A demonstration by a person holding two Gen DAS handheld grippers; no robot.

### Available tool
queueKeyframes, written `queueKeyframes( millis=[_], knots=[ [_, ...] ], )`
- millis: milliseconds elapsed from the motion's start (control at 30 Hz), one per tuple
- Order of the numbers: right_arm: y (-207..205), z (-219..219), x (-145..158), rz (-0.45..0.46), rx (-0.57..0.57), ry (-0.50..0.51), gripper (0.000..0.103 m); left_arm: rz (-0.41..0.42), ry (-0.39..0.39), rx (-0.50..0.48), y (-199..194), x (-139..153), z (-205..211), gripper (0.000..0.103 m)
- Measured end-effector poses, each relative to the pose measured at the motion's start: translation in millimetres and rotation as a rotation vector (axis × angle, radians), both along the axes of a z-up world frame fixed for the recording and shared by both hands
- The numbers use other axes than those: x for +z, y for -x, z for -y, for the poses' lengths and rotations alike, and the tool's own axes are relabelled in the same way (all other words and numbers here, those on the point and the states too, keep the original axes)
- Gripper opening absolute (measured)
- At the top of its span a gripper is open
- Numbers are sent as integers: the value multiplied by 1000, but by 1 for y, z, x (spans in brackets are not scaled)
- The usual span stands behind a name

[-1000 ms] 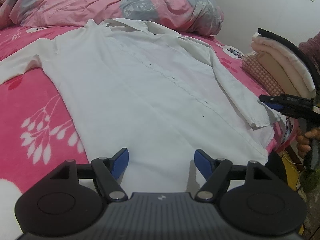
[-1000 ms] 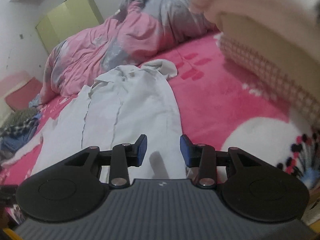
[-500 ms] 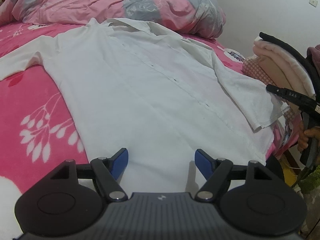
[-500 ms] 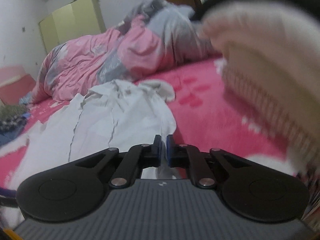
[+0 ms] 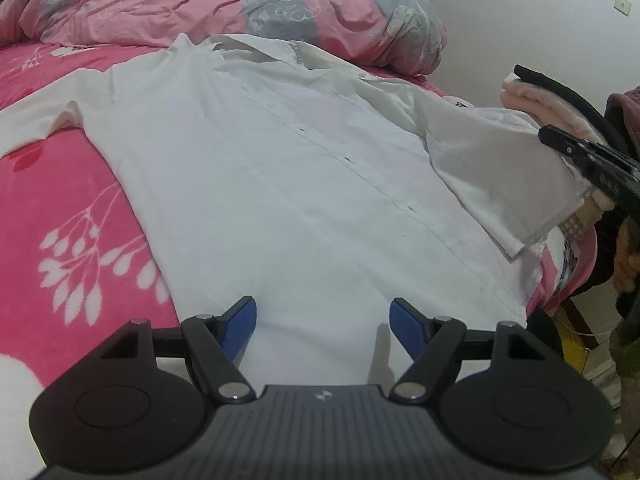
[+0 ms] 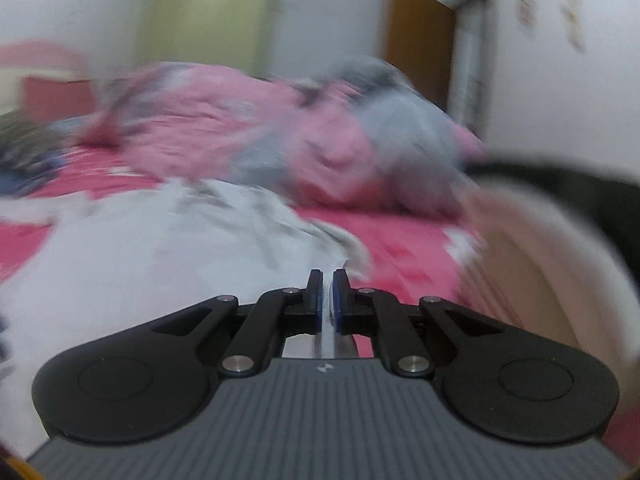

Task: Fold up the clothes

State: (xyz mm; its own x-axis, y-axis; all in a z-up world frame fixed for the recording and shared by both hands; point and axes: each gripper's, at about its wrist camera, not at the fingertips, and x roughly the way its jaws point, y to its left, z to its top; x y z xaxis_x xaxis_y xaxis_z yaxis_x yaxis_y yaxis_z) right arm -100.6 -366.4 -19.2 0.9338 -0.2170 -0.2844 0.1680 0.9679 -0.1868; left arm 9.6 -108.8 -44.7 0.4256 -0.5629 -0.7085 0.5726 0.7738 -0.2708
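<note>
A white button-up shirt (image 5: 288,184) lies spread face up on the pink bed, collar at the far end. My left gripper (image 5: 323,320) is open above the shirt's hem, nothing between its blue pads. My right gripper (image 6: 327,296) is shut on the cuff end of the shirt's right sleeve (image 5: 500,172), and white cloth shows between its pads. In the left wrist view that sleeve hangs lifted off the bed at the right, held by the right gripper (image 5: 560,142). The right wrist view is blurred by motion, with the shirt (image 6: 140,264) below it.
A crumpled pink and grey quilt (image 5: 224,0) lies behind the collar. Stacked folded cream and checked fabrics (image 5: 532,96) sit at the bed's right edge. The shirt's left sleeve (image 5: 32,120) runs off to the left. A hand (image 5: 624,256) holds the right gripper's handle.
My right gripper went from open to shut on the sleeve end and has lifted it off the bed. The left gripper stayed open over the hem.
</note>
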Motion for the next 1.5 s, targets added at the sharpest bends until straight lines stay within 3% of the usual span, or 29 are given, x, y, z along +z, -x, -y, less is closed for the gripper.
queueKeyframes(
  millis=[167, 367, 467, 567, 700, 833, 1067, 1133, 1200, 1300, 1433, 1500],
  knots=[
    [3, -59, -6, -76, 252, 174, 4, -2, -3, 3, 1, 3, 2, 75],
    [9, -101, -22, -173, 447, 205, 2, -46, 93, 24, -1, 7, -8, 74],
    [12, -120, -30, -214, 490, 229, 2, -69, 136, 15, -2, 8, -9, 74],
    [16, -127, -36, -251, 513, 164, 2, -77, 165, -8, -2, 10, -4, 73],
    [30, -119, -35, -242, 504, -23, 3, -52, 175, -90, 4, 14, 15, 70],
    [56, -80, -29, -157, 387, -312, 4, -6, 131, -218, 16, 16, 46, 68],
    [102, 23, -47, 49, -48, -792, 17, 105, 23, -402, 49, 14, 97, 65],
    [107, 47, -59, 83, -125, -932, 18, 152, -11, -437, 60, 12, 106, 65],
    [109, 66, -71, 109, -171, -1066, 28, 191, -41, -470, 69, 11, 112, 65],
    [105, 80, -87, 100, -230, -1177, 35, 278, -110, -526, 84, 9, 121, 65],
    [95, 86, -97, 70, -258, -1200, 35, 407, -201, -577, 101, 3, 136, 65],
    [91, 88, -101, 56, -278, -1208, 35, 443, -226, -586, 104, 0, 142, 57]
  ],
)
